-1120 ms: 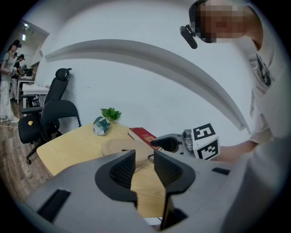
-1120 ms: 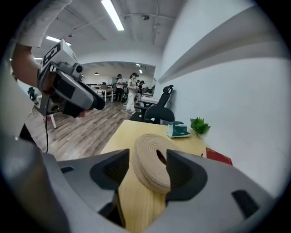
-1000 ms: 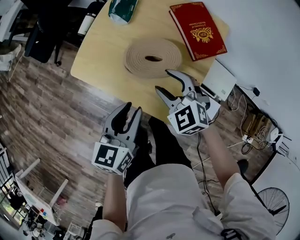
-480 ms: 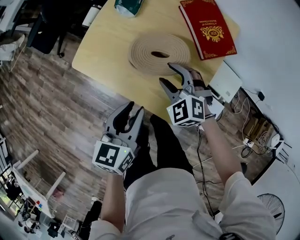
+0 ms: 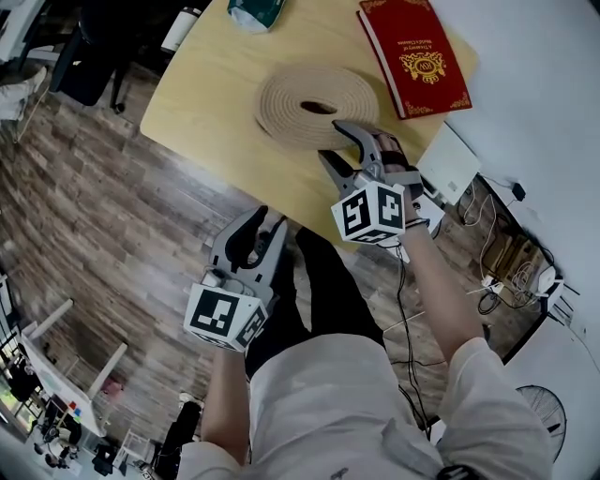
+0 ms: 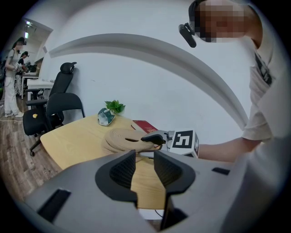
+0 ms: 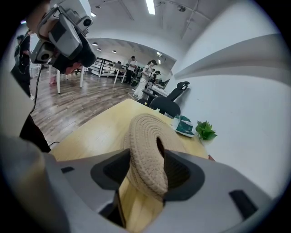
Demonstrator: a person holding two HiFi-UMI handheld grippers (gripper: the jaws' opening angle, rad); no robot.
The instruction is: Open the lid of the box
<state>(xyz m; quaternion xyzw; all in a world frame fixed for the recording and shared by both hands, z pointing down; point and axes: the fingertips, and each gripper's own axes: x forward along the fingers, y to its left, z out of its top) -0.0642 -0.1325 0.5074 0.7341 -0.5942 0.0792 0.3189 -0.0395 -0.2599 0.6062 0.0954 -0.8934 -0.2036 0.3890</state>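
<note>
A round woven beige lid (image 5: 309, 101) with a dark hole in its middle lies on the yellow table (image 5: 211, 103). My right gripper (image 5: 336, 142) reaches over the table's near edge, and its jaws straddle the lid's near rim. In the right gripper view the woven rim (image 7: 144, 141) fills the gap between the jaws of the right gripper (image 7: 145, 167), which are closing; firm pad contact is not clear. My left gripper (image 5: 265, 220) hangs off the table above the wooden floor, open with nothing between its jaws. Seen from the left gripper (image 6: 144, 160), the right gripper (image 6: 152, 138) sits at the lid (image 6: 120, 136).
A red book (image 5: 415, 56) lies at the table's far right. A green pouch (image 5: 255, 11) sits at the far edge. A white device (image 5: 448, 161) and cables (image 5: 502, 248) are right of the table. A black office chair (image 5: 84, 70) stands to the left.
My right gripper has moved forward across the table edge, so its jaws now straddle the woven lid's near rim. The left gripper has stayed where it was.
</note>
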